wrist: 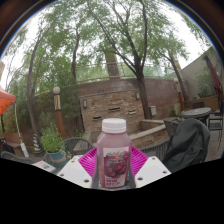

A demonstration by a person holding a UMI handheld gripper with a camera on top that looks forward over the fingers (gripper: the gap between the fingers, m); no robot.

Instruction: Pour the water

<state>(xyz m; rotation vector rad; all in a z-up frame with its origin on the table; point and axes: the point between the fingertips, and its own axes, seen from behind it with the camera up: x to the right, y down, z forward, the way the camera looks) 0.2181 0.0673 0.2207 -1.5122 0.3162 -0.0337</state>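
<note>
A pink bottle (pixel 113 152) with a pale pink cap and a fruit label stands upright between my fingers, lifted against a garden background. My gripper (pixel 113 163) is shut on the bottle, with the magenta pads (pixel 88 160) pressing its two sides. The bottle's base is hidden below the fingers. No cup or other vessel shows in the gripper view.
Beyond the bottle stands a stone outdoor fireplace (pixel 112 98) with a low wall. A potted plant (pixel 53 143) is at the left, dark patio chairs (pixel 186 140) and a table (pixel 197 112) at the right. Tall trees (pixel 120 30) rise overhead.
</note>
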